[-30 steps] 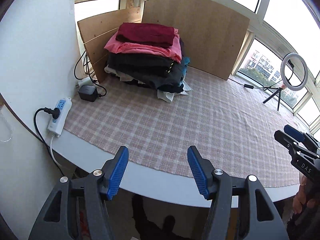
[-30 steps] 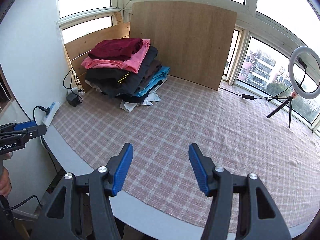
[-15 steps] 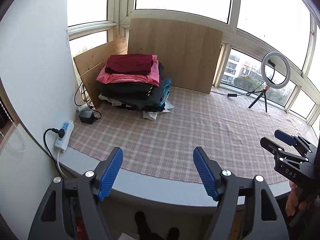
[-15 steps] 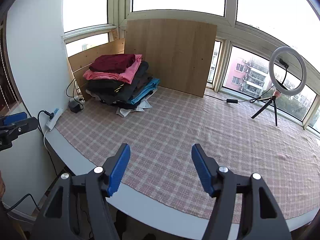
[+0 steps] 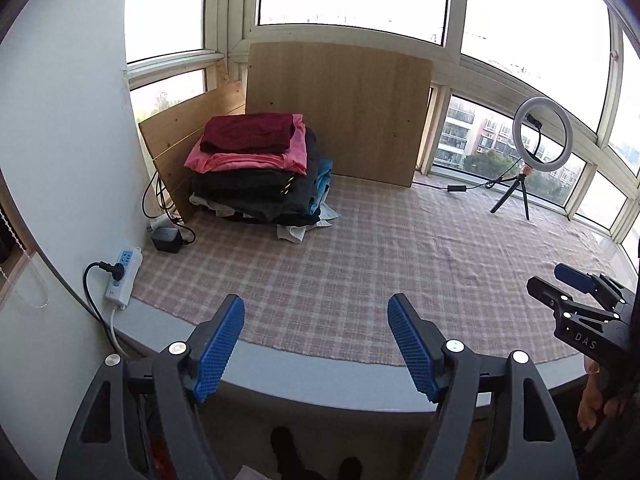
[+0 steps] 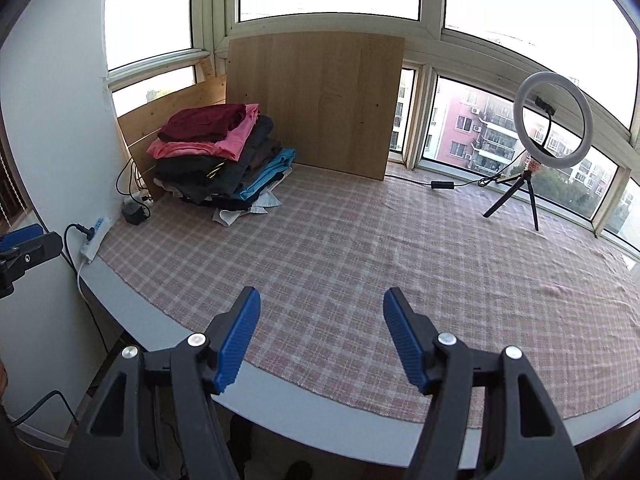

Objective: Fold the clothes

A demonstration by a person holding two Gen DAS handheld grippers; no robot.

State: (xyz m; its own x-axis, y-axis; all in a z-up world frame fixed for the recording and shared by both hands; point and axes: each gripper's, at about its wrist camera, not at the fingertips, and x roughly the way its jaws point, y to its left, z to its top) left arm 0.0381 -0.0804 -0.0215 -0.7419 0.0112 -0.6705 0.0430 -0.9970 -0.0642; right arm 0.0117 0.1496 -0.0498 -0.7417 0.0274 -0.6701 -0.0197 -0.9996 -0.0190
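Note:
A stack of folded clothes (image 5: 256, 172), dark red and pink on top of black and blue ones, stands at the back left of the table on a pink checked cloth (image 5: 360, 264). It also shows in the right wrist view (image 6: 224, 160). My left gripper (image 5: 316, 344) is open and empty, held back over the table's front edge. My right gripper (image 6: 320, 336) is open and empty over the front of the cloth (image 6: 360, 248). The right gripper also shows at the right of the left wrist view (image 5: 576, 304).
Wooden boards (image 5: 340, 108) lean against the windows behind the stack. A power strip (image 5: 124, 276) and a black adapter (image 5: 166, 238) lie at the table's left edge. A ring light on a tripod (image 5: 532, 148) stands at the back right.
Both grippers have pulled back and risen away from the table, so the stack looks smaller and farther. Both stay open and empty.

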